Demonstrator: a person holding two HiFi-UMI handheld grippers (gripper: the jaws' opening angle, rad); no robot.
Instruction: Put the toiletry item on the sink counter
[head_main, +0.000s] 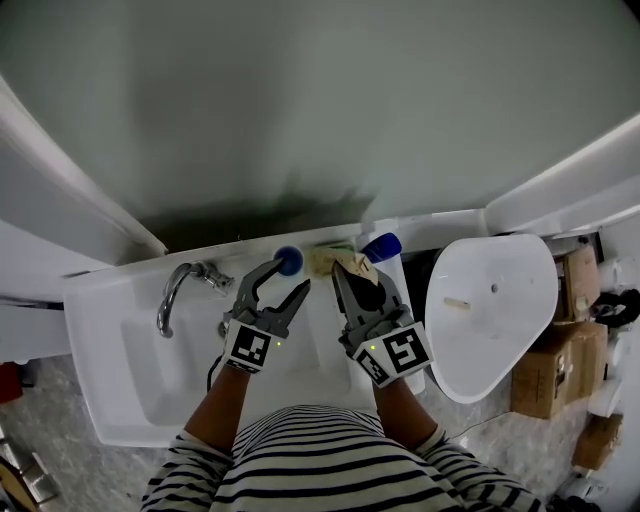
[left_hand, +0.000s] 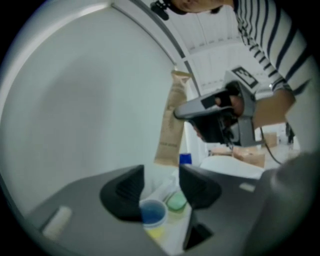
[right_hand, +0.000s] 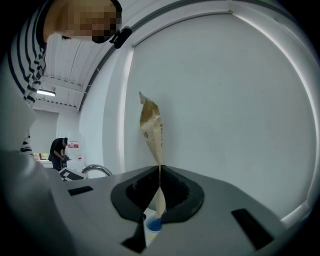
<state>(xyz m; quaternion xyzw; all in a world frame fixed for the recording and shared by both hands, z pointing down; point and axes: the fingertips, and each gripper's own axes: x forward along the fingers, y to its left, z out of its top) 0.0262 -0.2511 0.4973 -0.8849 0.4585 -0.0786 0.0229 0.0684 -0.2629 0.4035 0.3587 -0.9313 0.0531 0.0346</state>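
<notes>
A tan paper pouch (right_hand: 152, 131) stands upright, pinched at its lower end by my right gripper (right_hand: 159, 187), which is shut on it. From the head view the pouch (head_main: 330, 262) shows at the back of the white sink counter (head_main: 318, 335), at the tips of the right gripper (head_main: 350, 272). My left gripper (head_main: 288, 276) stands open just to its left, by a blue-capped bottle (head_main: 289, 260). In the left gripper view the bottle (left_hand: 153, 213) sits low in the gap of the left gripper (left_hand: 161, 187), close to the left pad, with the pouch (left_hand: 172, 125) and the right gripper (left_hand: 182, 113) beyond.
A chrome faucet (head_main: 178, 290) curves over the basin (head_main: 150, 370) at left. A second blue-capped bottle (head_main: 381, 246) stands right of the pouch, and a green item (left_hand: 176, 201) and a white tube lie by the first bottle. A white toilet lid (head_main: 490, 310) and cardboard boxes (head_main: 548, 375) are at right.
</notes>
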